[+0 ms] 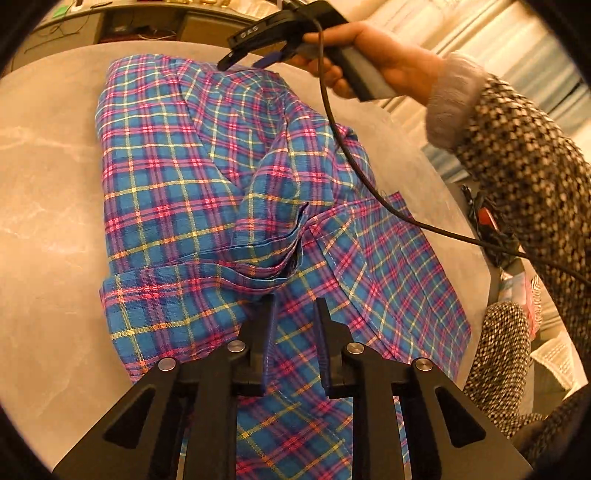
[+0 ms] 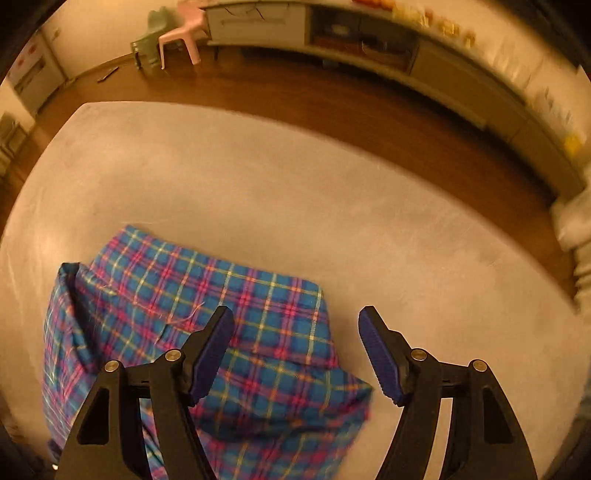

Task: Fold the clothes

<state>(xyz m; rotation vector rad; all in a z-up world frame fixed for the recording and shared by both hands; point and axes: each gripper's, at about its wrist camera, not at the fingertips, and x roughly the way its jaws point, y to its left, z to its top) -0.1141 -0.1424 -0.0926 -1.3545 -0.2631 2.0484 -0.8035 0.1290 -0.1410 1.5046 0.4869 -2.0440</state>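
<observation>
A blue, pink and yellow plaid shirt (image 1: 207, 177) lies partly folded and rumpled on the pale stone-look table (image 1: 48, 184). My left gripper (image 1: 293, 310) hovers low over the shirt's near end. Its jaws stand a narrow gap apart, and flat cloth shows below between the fingers. My right gripper (image 1: 245, 62), held by a hand (image 1: 373, 55), hangs above the shirt's far edge. In the right wrist view the right gripper (image 2: 295, 314) is wide open and grips nothing. The shirt (image 2: 240, 332) lies under its left finger, with bare table (image 2: 258, 184) beyond.
The right gripper's black cable (image 1: 369, 177) drapes across the shirt toward a houndstooth sleeve (image 1: 517, 166). Clutter (image 1: 487, 221) sits past the table's right edge. Beyond the far edge are wood floor (image 2: 295, 92), a pink chair (image 2: 184, 33) and a long low cabinet (image 2: 369, 44).
</observation>
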